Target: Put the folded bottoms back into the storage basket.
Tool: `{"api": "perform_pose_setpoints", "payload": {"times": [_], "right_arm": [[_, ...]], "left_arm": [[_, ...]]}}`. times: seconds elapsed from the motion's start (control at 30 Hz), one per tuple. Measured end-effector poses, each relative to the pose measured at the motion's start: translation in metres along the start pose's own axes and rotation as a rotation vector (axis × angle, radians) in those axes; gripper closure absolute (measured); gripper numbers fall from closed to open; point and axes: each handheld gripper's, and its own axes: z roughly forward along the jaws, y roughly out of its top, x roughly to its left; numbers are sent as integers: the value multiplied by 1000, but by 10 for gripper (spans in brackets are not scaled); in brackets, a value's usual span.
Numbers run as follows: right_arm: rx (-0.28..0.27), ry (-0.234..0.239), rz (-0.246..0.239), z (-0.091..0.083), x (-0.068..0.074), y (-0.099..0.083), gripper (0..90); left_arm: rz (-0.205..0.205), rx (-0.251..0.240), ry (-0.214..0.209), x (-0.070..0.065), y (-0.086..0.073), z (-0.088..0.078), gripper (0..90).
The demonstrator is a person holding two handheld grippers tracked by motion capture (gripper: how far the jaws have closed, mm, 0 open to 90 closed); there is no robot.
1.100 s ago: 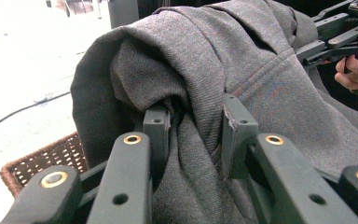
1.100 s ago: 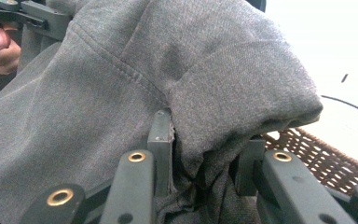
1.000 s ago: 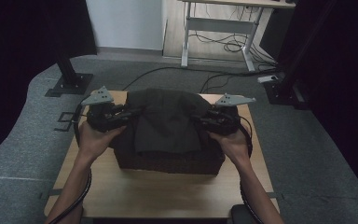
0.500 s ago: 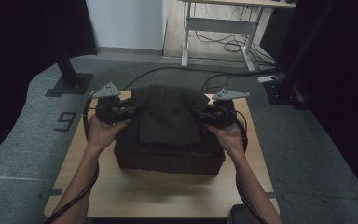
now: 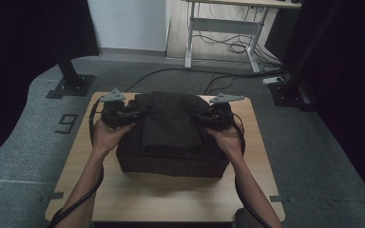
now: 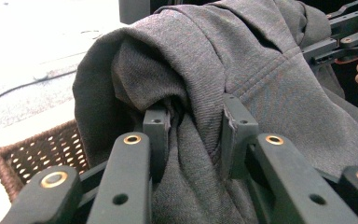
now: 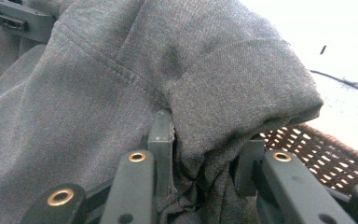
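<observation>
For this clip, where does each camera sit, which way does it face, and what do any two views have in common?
High view: above the person's side, looking forward and down on the table; both forearms, left gripper and right gripper show.
Left gripper view: rides the left gripper, looking along its jaws clamped on the grey garment; the other gripper shows top right.
Right gripper view: rides the right gripper, jaws clamped on the garment's other side.
Shared: all three show the garment and the wicker basket.
</observation>
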Motion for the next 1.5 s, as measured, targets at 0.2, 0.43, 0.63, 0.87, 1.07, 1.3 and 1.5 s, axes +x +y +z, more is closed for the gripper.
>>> {"api": "perform_pose_setpoints", "payload": {"times": [0.2, 0.43, 0.63, 0.87, 1.07, 1.3, 1.5], "right_arm": [[17, 7, 25, 16, -1, -8, 670], [21, 12, 51, 35, -2, -17, 671], [39, -1, 67, 46, -8, -28, 670], [73, -47, 90, 49, -19, -42, 672], [92, -82, 106, 38, -30, -51, 672], [139, -127, 130, 31, -42, -63, 672], [183, -132, 114, 40, -35, -59, 672]], "left_arm": [[-5, 30, 23, 7, -8, 4, 678], [-15, 60, 43, 14, -15, 7, 678], [-34, 96, 42, 22, -22, 22, 678], [-52, 128, 25, 23, -27, 49, 678], [-53, 153, 7, 16, -28, 72, 678], [-38, 212, 8, 6, -35, 95, 678], [-73, 251, 22, 13, -41, 92, 678]]}}
